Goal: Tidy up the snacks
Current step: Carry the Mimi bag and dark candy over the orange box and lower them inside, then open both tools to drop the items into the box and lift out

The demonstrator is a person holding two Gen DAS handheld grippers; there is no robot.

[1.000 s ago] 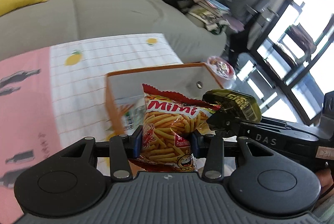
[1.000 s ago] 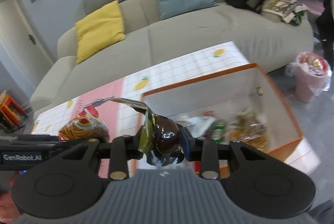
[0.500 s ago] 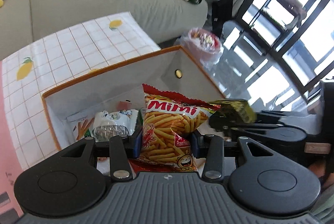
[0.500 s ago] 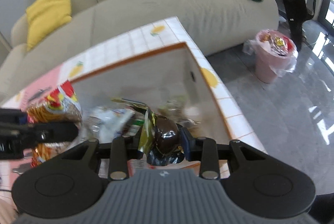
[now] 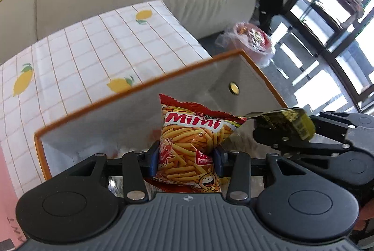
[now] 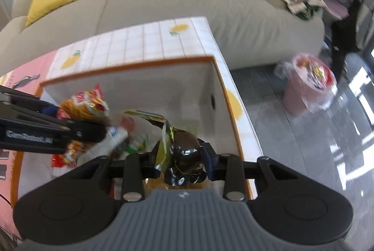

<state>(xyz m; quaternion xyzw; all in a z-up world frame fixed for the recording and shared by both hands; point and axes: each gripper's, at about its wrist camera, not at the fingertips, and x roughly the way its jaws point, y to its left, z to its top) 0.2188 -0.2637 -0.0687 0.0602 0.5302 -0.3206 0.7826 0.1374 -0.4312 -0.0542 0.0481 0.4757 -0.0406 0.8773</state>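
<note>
Dark glossy snack packet [image 6: 184,152] clamped between pads of right gripper [image 6: 181,163], held above orange-rimmed storage box [image 6: 219,78]. Left gripper [image 6: 77,131] seen at 9 o'clock, closed on red-orange Mimi packet [image 6: 86,102] over same box. Other snacks [image 6: 131,145] blurred on box floor. Lemon-print tablecloth [image 6: 140,45] spread at 12 o'clock; pink bin [image 6: 303,87] placed at 3 o'clock on floor.

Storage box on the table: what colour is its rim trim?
Orange trim on the storage box, with pale grey-white inner walls; clearest in the left wrist view.
</note>
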